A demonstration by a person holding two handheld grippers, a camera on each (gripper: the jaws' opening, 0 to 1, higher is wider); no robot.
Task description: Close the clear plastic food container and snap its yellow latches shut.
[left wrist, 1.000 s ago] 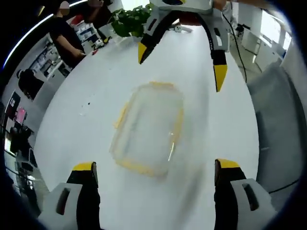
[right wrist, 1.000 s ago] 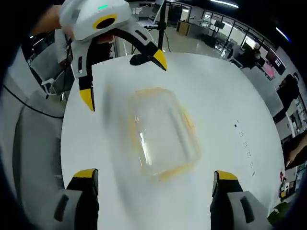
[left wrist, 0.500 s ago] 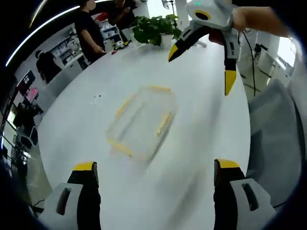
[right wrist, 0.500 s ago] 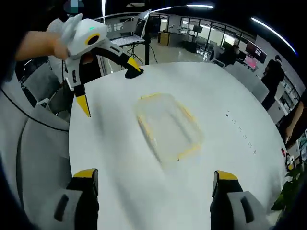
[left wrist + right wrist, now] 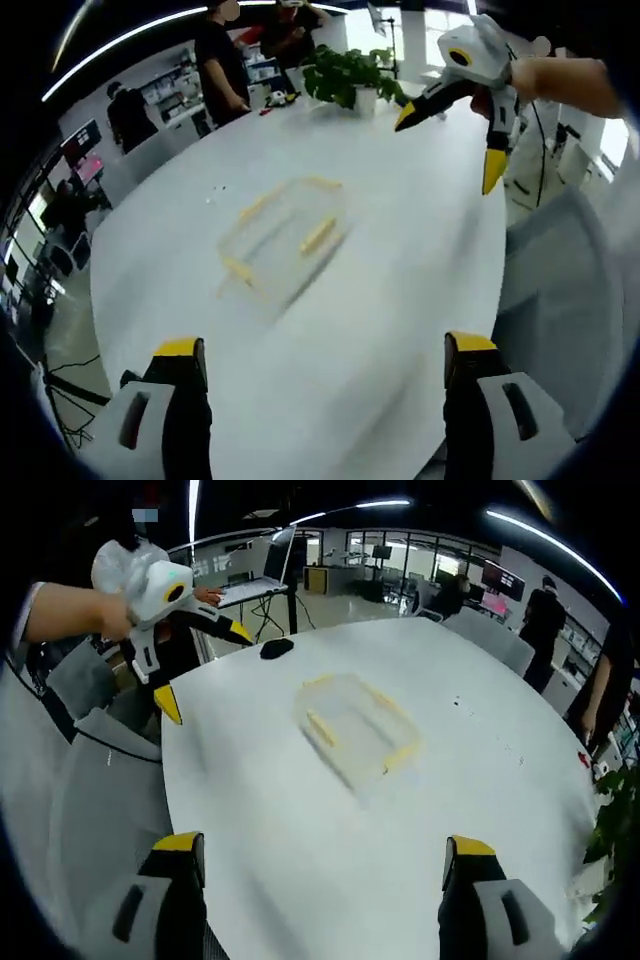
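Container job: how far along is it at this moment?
Done, as far as shows: the clear container sits flat on the white table with its lid on and yellow latches along the rim; blur hides whether all are snapped. In hand: nothing. The left gripper and right gripper are both open, off the container. Left: at most a check of the latches.

The container (image 5: 283,240) lies alone on the middle of the table (image 5: 400,300), with the left gripper (image 5: 318,360) and the right gripper (image 5: 318,845) held well back from it on opposite sides, and a plant (image 5: 345,72) at the table's far edge.
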